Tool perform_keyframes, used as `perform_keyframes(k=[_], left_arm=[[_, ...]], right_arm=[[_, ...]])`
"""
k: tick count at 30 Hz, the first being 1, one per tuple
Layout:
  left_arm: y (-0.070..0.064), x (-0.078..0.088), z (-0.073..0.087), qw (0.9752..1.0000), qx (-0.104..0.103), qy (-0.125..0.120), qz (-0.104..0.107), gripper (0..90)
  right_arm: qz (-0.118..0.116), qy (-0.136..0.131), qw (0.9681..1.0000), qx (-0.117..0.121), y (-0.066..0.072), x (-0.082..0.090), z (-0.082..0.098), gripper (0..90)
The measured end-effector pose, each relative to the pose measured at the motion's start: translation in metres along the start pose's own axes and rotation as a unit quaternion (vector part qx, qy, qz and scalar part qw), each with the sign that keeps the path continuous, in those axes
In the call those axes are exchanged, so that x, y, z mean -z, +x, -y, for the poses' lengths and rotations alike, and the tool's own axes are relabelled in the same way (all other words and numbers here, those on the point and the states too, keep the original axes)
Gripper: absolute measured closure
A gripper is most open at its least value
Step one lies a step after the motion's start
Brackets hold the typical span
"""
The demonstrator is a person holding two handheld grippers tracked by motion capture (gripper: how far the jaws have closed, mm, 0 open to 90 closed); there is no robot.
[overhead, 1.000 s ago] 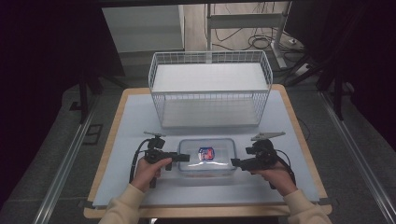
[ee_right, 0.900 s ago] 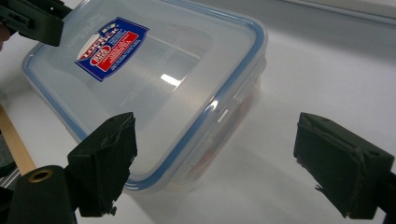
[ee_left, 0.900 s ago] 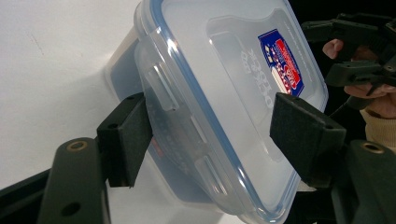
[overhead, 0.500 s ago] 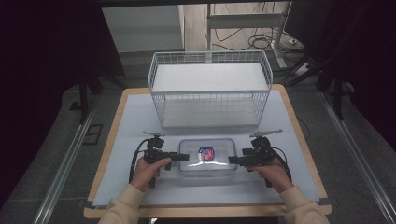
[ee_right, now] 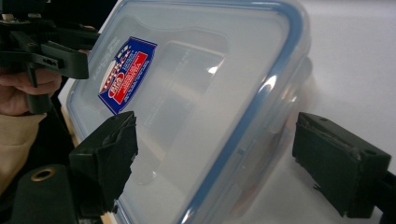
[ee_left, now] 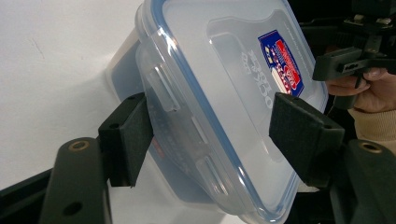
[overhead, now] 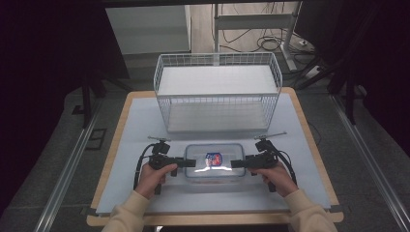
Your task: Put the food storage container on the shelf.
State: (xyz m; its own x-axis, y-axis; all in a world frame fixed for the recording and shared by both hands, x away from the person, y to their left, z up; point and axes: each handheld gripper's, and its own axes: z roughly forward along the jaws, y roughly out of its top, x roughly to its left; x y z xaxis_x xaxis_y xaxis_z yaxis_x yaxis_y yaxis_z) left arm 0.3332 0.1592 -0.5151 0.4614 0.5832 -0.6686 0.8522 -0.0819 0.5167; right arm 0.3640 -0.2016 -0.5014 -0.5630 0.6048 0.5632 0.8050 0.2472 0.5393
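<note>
On the white mat near the table's front edge sits a clear rectangular plastic container (overhead: pixel 214 162) with a blue-sealed lid and a red-and-blue sticker (ee_left: pixel 281 60), its writing unreadable; the left gripper (overhead: pixel 188 163) and right gripper (overhead: pixel 238 164) straddle its short ends, jaws spread, hands level

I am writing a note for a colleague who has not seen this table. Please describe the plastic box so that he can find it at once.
On the table, look in front of the white wire basket, near the person's edge. The box lies flat there between the left tongs and right tongs. It is clear, with a blue-rimmed lid and a red-and-blue sticker.
</note>
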Motion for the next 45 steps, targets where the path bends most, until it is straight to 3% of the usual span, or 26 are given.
perform_keyframes(k=[7, 16, 32, 45], left_arm=[[-0.002, 0.000, 0.000, 1.0000, -0.005, 0.000, -0.003, 31.2], [-0.004, 0.001, 0.004, 0.9999, -0.007, -0.005, -0.007, 31.1], [-0.011, 0.008, 0.010, 0.9994, -0.029, -0.018, -0.012, 36.5], [-0.015, 0.012, 0.014, 0.9989, -0.034, -0.029, -0.012, 40.2]], right_arm=[[-0.009, 0.009, 0.9998, -0.013, 0.000, -0.002, 0.000, 15.4], [-0.012, 0.002, 0.9996, -0.024, 0.000, 0.009, 0.001, 31.0], [-0.027, -0.007, 0.9995, -0.014, -0.001, 0.018, 0.005, 40.5], [-0.046, -0.009, 0.9986, -0.024, -0.004, 0.024, 0.007, 47.4]])
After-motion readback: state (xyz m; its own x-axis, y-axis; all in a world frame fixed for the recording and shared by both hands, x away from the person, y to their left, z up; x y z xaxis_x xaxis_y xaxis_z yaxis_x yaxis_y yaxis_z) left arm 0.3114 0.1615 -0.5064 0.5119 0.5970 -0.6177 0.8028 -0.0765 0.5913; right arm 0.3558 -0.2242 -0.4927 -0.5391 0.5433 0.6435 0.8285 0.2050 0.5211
